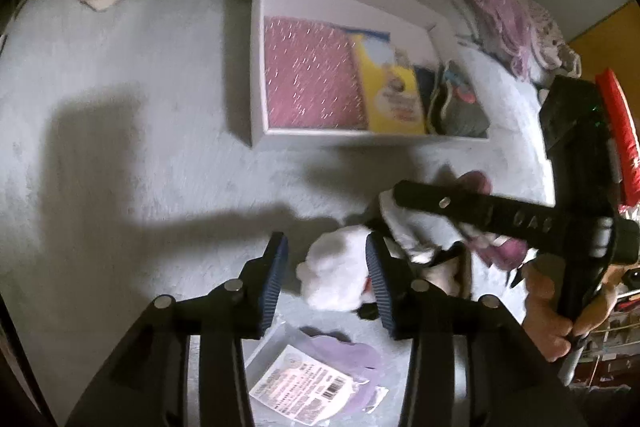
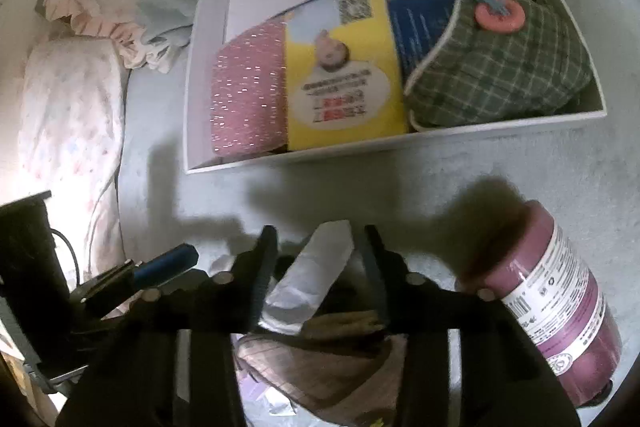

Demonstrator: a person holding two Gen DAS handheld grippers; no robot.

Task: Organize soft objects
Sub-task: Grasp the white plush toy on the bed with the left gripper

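**Three items boxed, a small heap still loose**

Three soft things already sit side by side in the white box (image 2: 400,143): a pink sparkly bundle (image 2: 248,103), a yellow packet (image 2: 344,83) and a green plaid pouch (image 2: 500,67). We judge the job roughly half done, since a heap remains on the pale blanket (image 1: 120,67) in front of the box.

In that heap we see a white fluffy piece (image 1: 336,271), a white wrapped packet (image 2: 308,279), a brownish cloth (image 2: 320,359), a pink roll with a printed label (image 2: 560,291), and a flat purple packet (image 1: 320,379) nearer us.

Our left gripper (image 1: 326,275) stands half open above the fluffy piece, which lies between the fingers, close against the right-hand pad; we see no squeeze on it. Our right gripper (image 2: 320,267) straddles the wrapped packet with its jaws part open; blur hides whether the pads press it, so we cannot tell if it is held. Both pieces lie just short of the box's near wall.
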